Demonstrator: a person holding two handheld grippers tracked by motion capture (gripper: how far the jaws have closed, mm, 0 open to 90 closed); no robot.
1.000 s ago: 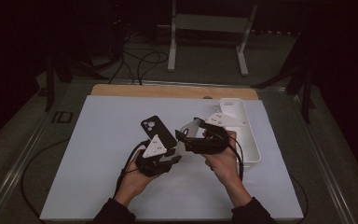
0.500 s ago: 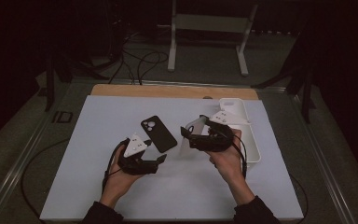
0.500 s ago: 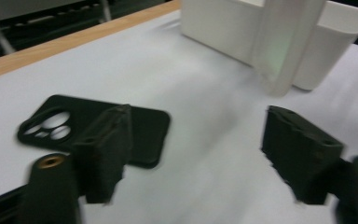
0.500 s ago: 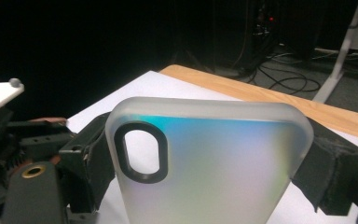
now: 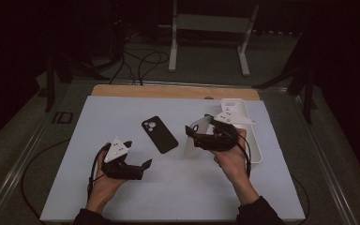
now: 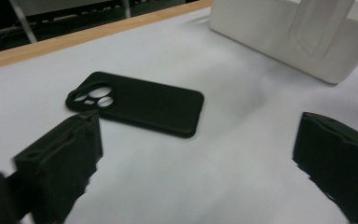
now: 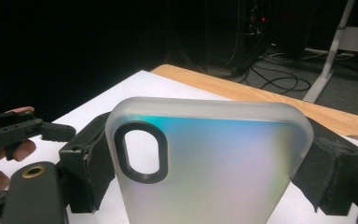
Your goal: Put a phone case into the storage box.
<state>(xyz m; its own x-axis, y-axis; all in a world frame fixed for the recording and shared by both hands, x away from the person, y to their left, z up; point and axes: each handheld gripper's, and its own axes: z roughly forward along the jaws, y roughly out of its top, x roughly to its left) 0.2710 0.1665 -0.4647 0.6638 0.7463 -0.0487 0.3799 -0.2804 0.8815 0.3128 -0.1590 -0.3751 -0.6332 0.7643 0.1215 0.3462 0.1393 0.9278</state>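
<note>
High view, left gripper (image 5: 138,159) spread empty, right gripper (image 5: 191,133) pinching frosted phone case (image 7: 209,163), no readable writing.

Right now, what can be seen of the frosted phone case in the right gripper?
The frosted phone case is translucent, whitish, likely soft plastic, with rounded corners and a faint blue-green sheen. Near one top corner sits a dark-rimmed oval camera cutout. It is held upright above the white table, clamped by its two long edges between the black padded jaws of the right gripper. In the high view it shows as a pale sheet pointing toward the table's middle, apart from the black case lying flat there.
</note>
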